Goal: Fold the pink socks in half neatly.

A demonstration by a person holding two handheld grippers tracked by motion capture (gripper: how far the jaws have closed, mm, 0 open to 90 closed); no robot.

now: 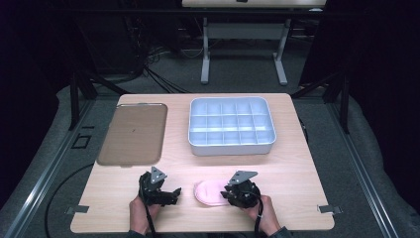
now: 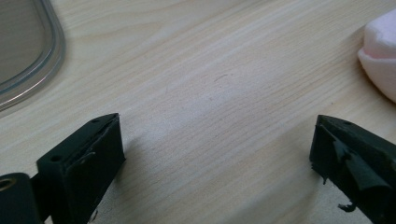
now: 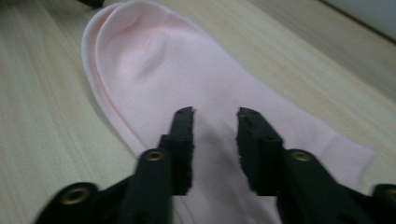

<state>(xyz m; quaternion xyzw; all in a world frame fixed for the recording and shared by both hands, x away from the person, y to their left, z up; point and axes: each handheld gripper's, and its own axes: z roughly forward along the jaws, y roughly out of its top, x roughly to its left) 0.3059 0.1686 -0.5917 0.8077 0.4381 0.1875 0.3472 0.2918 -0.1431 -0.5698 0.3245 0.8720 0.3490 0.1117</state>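
Pink sock [image 1: 208, 192] lies near surface's [image 1: 297, 168] front edge, btwn both grippers. Right gripper [image 3: 215, 122] hovers over sock, jaws part-open, gripping nothing; left gripper [image 2: 215, 140], jaws wide, over bare wood w/ open room.

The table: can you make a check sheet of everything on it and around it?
Surface: pale wooden table, flat.
Job's things: soft pink folded sock lying flat near the front edge.
Clutter: brown flat tray at back left; white plastic divided box, compartments bare.
Grippers: left hand-held gripper open over bare wood; right hand-held gripper partly open over the sock.
Cables: black cables trail from both grippers.
Surroundings: grey floor, dark curtains, another table behind.
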